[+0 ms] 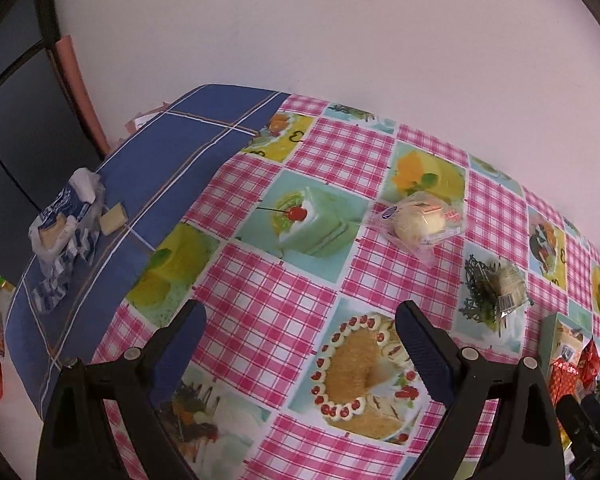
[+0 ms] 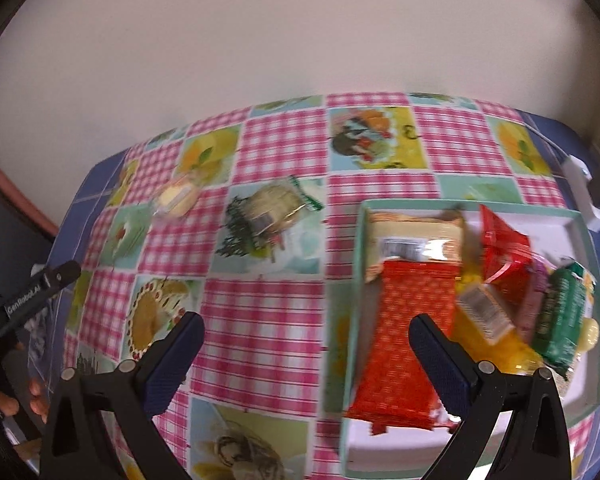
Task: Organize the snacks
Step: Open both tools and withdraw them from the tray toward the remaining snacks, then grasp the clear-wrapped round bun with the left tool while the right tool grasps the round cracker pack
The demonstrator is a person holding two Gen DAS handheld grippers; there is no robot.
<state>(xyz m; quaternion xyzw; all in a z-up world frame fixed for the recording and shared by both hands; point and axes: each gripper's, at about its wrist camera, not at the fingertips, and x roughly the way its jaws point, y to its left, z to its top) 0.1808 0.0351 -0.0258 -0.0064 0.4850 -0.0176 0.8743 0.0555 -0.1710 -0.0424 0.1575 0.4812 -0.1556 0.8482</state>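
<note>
Honestly, both claws, left [image 1: 300,356] and right [image 2: 306,364], hang released and empty, so the slippery clear-wrapped round bun [image 1: 416,222] and green-edged crinkly cracker packet [image 1: 496,292] could skid across the glossy worktop [image 1: 260,312] when pinched.

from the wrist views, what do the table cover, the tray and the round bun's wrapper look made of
Table cover: probably wipe-clean vinyl or oilcloth, since its printed cakes and pink checks lie smooth with a faint sheen.
Tray: looks like rigid cardboard or plastic, white inside with a mint rim, matte; hard to tell which.
Bun wrapper: thin clear plastic film, because the bun shows through and the crimped edges glint.

Pink-checked tablecloth [image 1: 268,320] — red-orange packet [image 2: 404,344]
</note>
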